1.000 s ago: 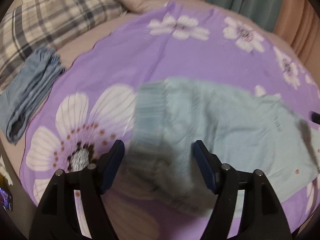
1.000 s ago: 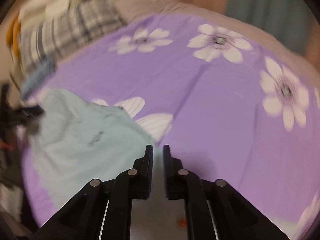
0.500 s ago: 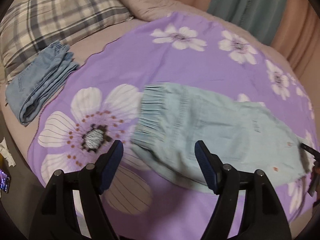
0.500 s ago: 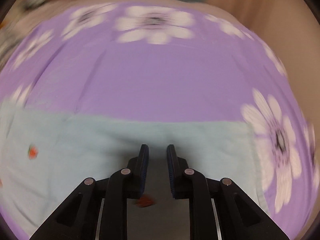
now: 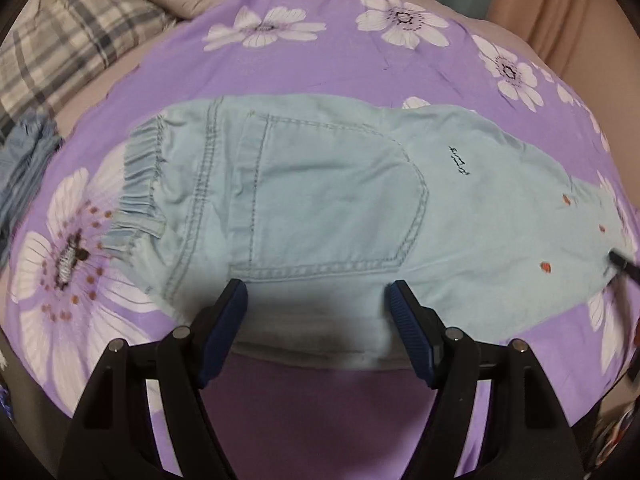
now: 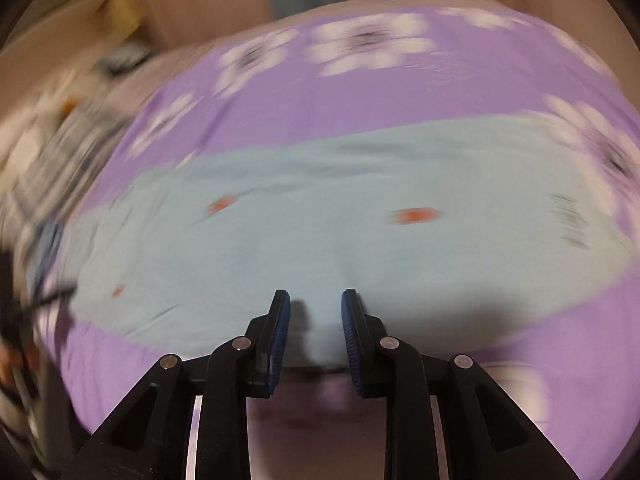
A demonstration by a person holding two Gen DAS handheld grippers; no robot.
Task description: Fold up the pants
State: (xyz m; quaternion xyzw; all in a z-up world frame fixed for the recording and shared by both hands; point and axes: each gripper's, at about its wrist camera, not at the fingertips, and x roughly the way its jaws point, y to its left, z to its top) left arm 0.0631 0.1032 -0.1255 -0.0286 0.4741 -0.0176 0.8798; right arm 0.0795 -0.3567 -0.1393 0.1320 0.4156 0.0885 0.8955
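Where spread on bedspread (image 5: 328, 64) (floral): pants (image 5: 320, 200).

The left tongs (image 5: 316, 300) have come in close over the pants (image 5: 328, 200), which a second ago lay bunched and blurred ahead of them and now lie spread flat on the sheet (image 5: 320, 60), pocket stitching sharp. Their jaws now straddle the near edge of the pants, just below the pocket (image 5: 332, 196), where before that edge lay further off. The blue folded garment (image 5: 24, 168) has slid from well inside the left view out to its left rim. The right tongs (image 6: 316, 320) have parted a little from the narrow gap they showed before, with the pants' edge lying between them. Their view has swung from open sheet to the pants leg, now smeared with motion.
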